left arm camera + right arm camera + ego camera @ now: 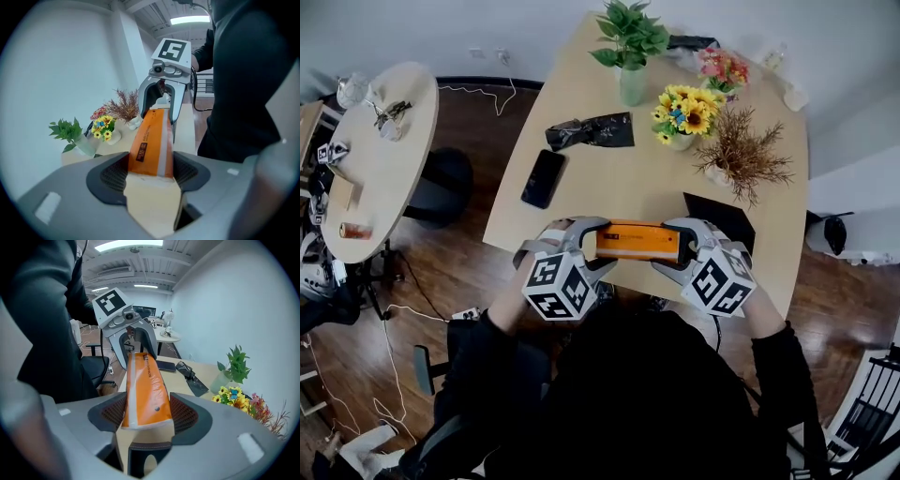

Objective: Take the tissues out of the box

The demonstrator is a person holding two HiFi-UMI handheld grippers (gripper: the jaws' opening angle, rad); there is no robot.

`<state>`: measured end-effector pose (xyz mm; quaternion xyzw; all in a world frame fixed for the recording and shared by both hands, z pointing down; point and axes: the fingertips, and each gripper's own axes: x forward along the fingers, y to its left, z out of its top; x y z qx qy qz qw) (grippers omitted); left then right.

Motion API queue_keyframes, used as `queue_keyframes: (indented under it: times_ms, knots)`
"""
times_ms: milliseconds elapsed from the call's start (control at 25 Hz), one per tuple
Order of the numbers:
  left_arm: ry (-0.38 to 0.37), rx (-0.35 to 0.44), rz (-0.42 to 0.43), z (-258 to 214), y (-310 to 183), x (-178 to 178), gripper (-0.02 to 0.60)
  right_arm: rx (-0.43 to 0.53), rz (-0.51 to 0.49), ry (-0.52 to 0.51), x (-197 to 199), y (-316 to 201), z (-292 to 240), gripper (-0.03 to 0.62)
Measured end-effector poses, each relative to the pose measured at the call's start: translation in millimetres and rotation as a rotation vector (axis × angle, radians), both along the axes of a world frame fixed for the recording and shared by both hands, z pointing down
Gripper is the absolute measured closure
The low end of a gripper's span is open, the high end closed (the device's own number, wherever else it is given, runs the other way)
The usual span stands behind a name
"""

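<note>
**At the table's near edge: orange box pinned end to end**

Over the near edge of the wooden table (609, 178), the orange tissue box (637, 241) hangs level, lengthwise across the person's front, with 1 gripper on each short end. The left gripper (586, 246) has its 2 pads pressed against the sides of the left end. The right gripper (684, 251) is clamped the same way on the right end. In each gripper view the box runs straight out from between the pads to the other gripper at its far end.

This 2-ended hold looks meant to steady a long, light carton. It keeps the box from swinging and leaves its broad orange face up where the head view can see it. No tissue shows anywhere and I can make out no opening, so the box seems closed and the pulling not yet begun. Judging by the task, 1 gripper will have to let go to reach for the tissues.

Both grippers slope down and forward, angled in toward each other, with their marker cubes (560, 284) tipped up at the head camera. The phone (543, 178) and the sunflower pot (684, 114) sit well apart, farther up the table.
</note>
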<state>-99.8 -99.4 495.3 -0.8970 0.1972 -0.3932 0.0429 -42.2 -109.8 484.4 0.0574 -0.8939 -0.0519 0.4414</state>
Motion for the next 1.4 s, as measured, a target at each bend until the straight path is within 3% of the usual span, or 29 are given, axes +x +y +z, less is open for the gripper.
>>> queue_keyframes:
  times_ms: [560, 920, 1120, 1400]
  knots:
    - [-0.112, -0.077, 0.072, 76, -20, -4, 0.318, -0.081, 0.091, 0.129, -3, -15, 79, 0.309]
    - [-0.229, -0.131, 0.046, 112, -28, -11, 0.316, -0.058, 0.067, 0.255, -9, -23, 113, 0.315]
    - [-0.240, -0.161, 0.041, 126, -22, -10, 0.314, -0.065, 0.049, 0.303, -9, -17, 125, 0.318]
    - [-0.200, -0.177, 0.025, 126, -22, -12, 0.300, -0.046, 0.057, 0.306, -12, -18, 128, 0.318]
